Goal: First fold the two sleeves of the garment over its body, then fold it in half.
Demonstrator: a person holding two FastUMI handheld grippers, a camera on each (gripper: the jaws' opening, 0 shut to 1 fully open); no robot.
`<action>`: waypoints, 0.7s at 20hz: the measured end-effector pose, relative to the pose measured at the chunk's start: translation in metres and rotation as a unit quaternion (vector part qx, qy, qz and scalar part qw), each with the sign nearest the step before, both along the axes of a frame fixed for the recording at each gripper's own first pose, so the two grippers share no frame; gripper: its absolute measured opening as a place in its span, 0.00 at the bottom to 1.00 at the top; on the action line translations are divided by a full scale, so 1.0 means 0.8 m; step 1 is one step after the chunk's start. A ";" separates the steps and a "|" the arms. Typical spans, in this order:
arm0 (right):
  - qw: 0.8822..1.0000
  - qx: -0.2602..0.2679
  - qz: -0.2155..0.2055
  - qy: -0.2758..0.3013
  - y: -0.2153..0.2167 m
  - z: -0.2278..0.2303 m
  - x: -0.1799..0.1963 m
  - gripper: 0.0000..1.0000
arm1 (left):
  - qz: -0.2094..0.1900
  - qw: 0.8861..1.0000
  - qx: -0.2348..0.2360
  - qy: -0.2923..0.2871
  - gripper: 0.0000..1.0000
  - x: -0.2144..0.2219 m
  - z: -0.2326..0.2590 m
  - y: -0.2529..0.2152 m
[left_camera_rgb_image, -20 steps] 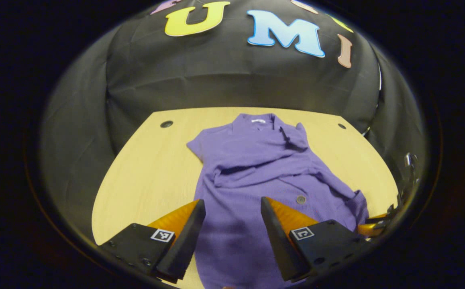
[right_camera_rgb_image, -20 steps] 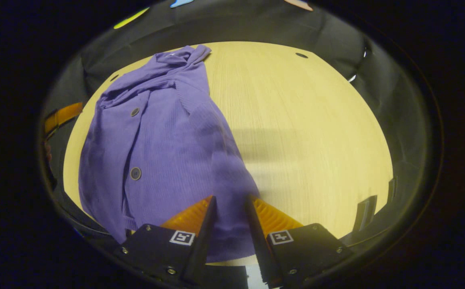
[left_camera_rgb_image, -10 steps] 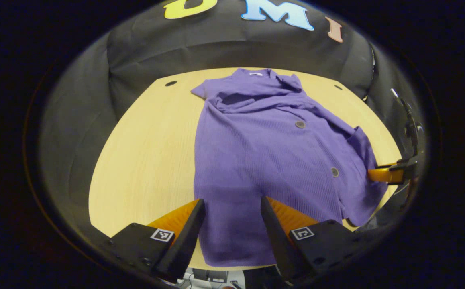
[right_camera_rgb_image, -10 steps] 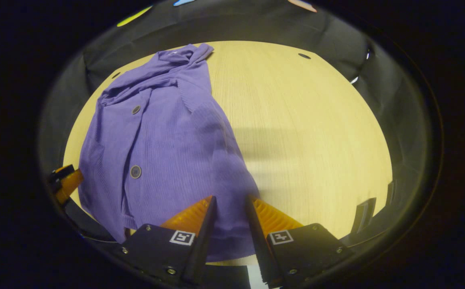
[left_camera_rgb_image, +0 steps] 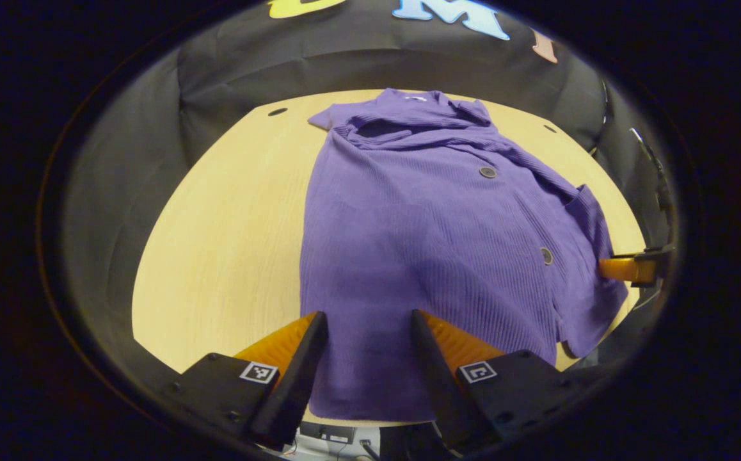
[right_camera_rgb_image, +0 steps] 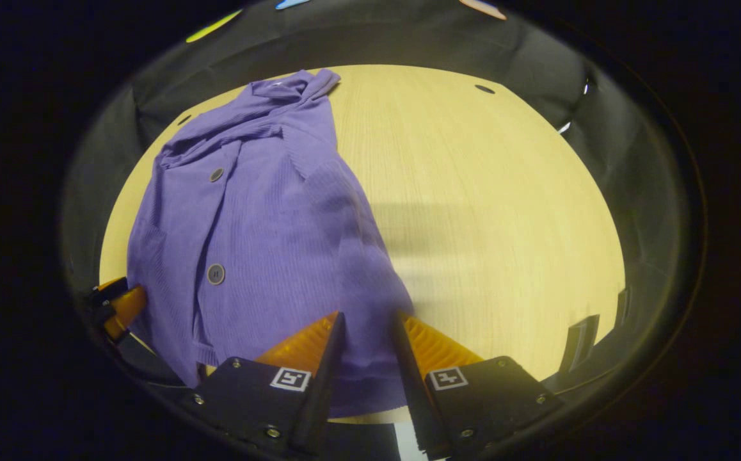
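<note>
One purple garment [left_camera_rgb_image: 422, 243] lies spread lengthwise on the wooden table [left_camera_rgb_image: 217, 224], collar toward the far booth wall and hem at the near edge, where a little of the cloth reaches the table's lip. It is a ribbed knit with dark buttons [left_camera_rgb_image: 487, 171] down its front, and both sleeves appear to lie gathered across the chest just below the collar, so the sleeve folds look done and the fold in half looks to be the step in hand. The fabric should handle as light, soft and limp: it will sag and crease between two held points, drag on the wood, and stretch if pulled unevenly. The best places to take hold are probably the two hem corners, pinching through all layers so the front and back rise together.

The left gripper [left_camera_rgb_image: 363, 342] sits at the hem's near left part with cloth between its parted fingers; whether they press on it cannot be told. The right gripper [right_camera_rgb_image: 365, 339] stands at the hem's other corner, its fingers narrower, knit lying between them; a firm pinch cannot be confirmed either. In the left gripper view the right gripper's tip meets the garment's right edge.
</note>
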State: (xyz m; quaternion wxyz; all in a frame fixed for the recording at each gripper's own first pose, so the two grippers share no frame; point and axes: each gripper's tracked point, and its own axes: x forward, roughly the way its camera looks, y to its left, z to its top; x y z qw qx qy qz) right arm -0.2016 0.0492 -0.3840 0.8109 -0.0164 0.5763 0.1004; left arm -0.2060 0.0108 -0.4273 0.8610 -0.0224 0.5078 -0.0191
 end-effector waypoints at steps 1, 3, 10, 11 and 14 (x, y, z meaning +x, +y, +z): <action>1.000 0.005 0.004 0.003 0.002 0.002 -0.001 0.53 | 0.005 1.000 0.001 0.000 0.66 0.000 -0.001 0.000; 1.000 -0.004 0.015 -0.003 0.000 0.001 0.004 0.19 | 0.021 1.000 0.000 -0.002 0.27 0.005 0.002 0.005; 1.000 0.019 0.003 -0.007 0.013 0.011 0.015 0.01 | 0.025 1.000 0.008 -0.005 0.06 0.014 0.010 0.006; 0.999 0.033 -0.006 -0.005 0.018 0.015 0.017 0.01 | 0.031 0.999 0.007 -0.008 0.06 0.019 0.015 0.010; 0.998 0.058 -0.013 -0.009 0.034 0.027 0.029 0.01 | 0.038 0.999 0.001 -0.023 0.06 0.052 0.030 0.012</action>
